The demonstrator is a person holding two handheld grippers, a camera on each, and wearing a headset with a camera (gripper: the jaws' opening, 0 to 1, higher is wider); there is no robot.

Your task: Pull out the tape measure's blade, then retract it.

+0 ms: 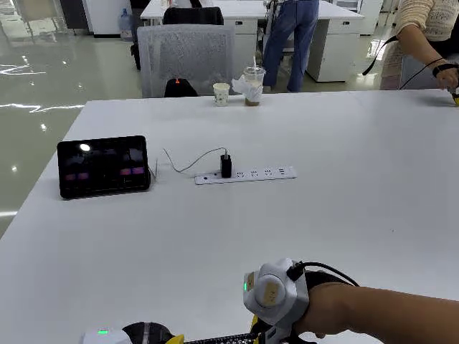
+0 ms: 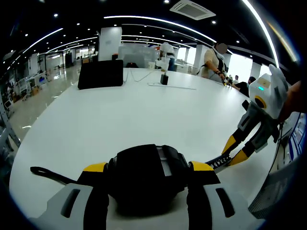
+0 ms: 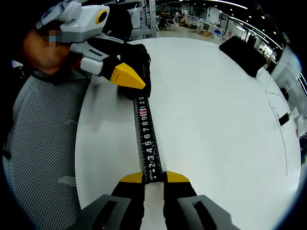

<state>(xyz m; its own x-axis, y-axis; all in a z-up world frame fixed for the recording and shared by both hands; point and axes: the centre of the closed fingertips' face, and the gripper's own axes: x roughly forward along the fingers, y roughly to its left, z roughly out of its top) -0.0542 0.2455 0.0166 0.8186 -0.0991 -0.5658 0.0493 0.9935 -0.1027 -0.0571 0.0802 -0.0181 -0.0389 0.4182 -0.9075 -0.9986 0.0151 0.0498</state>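
The black tape measure case sits low on the white table, clamped between the yellow-tipped jaws of my left gripper. Its blade is drawn out a short way, with numbers up to about thirteen showing. My right gripper is shut on the blade's end. From the right gripper view the case lies at the blade's far end, inside the left gripper. In the left gripper view the right gripper comes in from the right, pinching the blade. Both grippers reach the head view's bottom edge, the right gripper beside the blade.
A dark tablet stands at the left. A white power strip with a black charger lies mid-table. Two cups stand at the far edge before a grey chair. A person's arm rests far right.
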